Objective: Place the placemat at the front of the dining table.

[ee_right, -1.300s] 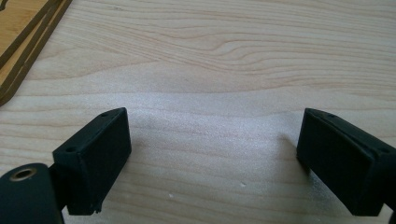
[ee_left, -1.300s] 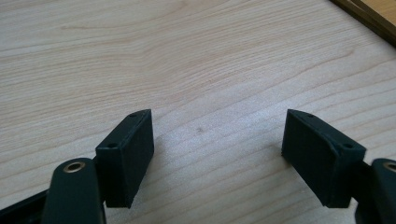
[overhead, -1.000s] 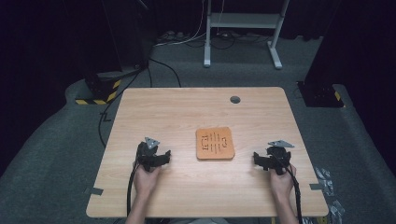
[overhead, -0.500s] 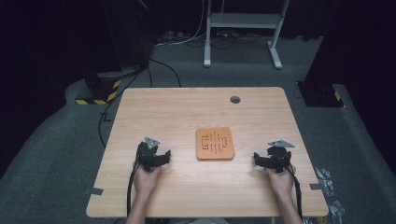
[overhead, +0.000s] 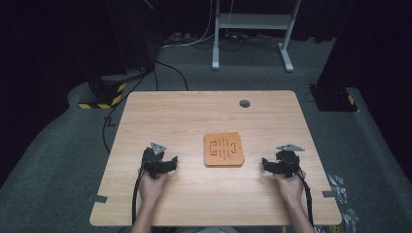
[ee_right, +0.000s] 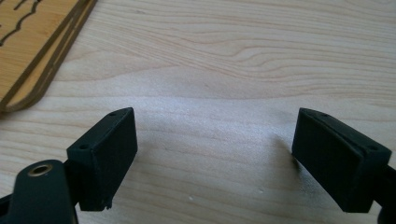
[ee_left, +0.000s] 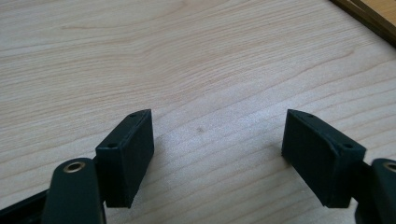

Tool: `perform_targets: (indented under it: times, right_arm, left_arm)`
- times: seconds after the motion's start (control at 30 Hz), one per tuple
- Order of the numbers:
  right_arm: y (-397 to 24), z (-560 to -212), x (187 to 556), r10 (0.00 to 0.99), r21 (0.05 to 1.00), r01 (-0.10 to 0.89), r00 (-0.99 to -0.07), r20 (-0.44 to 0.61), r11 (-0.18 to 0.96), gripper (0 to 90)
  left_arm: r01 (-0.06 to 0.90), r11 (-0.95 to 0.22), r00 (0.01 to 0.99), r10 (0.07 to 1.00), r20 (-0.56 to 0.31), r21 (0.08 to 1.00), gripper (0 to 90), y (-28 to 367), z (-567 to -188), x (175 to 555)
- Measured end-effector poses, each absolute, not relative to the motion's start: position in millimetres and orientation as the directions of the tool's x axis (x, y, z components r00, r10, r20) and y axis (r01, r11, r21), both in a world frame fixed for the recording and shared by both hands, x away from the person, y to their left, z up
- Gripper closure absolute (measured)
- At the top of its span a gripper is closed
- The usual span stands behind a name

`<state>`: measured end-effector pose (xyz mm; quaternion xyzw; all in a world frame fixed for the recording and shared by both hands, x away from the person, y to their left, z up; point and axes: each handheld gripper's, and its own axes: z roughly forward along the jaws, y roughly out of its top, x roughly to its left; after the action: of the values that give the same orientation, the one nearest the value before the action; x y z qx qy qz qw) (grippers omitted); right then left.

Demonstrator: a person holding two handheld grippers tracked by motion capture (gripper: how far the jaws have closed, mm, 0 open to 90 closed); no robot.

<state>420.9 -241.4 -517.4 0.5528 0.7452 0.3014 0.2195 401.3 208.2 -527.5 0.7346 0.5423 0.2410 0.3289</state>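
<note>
Wooden table (overhead: 184,116), grippers parked either side of the orange board (overhead: 223,149).
Right gripper (ee_right: 215,154) jaws just eased slightly inward, still wide and empty; left gripper (ee_left: 217,154) wide, nothing grasped yet.

A pale wood-grain tabletop (overhead: 194,116) stands on grey carpet. Near its middle lies a flat orange board (overhead: 223,149) with cut slots. A small dark round grommet (overhead: 244,103) sits toward the far right edge.

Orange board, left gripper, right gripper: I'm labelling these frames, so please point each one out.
orange board (overhead: 223,149), high view, middle of its top face.
left gripper (overhead: 171,161), high view, between its fingertips.
right gripper (overhead: 266,164), high view, between its fingertips.
</note>
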Motion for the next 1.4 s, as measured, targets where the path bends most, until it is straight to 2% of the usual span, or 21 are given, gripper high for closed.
perform_targets:
  times: [0.3, 0.93, 1.4]
  right_arm:
    - [-238, -517, 420, 0.945, 0.690, 0.689, -0.328, 0.023, 0.222, 21.6]
    - [-221, -504, 429, 0.933, 0.704, 0.678, -0.355, 0.061, 0.212, 22.2]
    - [-208, -495, 436, 0.926, 0.706, 0.667, -0.375, 0.041, 0.238, 22.6]
  left_arm:
    - [0.639, -0.194, 0.294, 0.956, -0.003, 0.744, 25.1, 208, -527, 401]
    - [0.639, -0.194, 0.294, 0.956, -0.003, 0.744, 25.1, 208, -527, 401]
    - [0.639, -0.194, 0.294, 0.956, -0.003, 0.744, 25.1, 208, -527, 401]
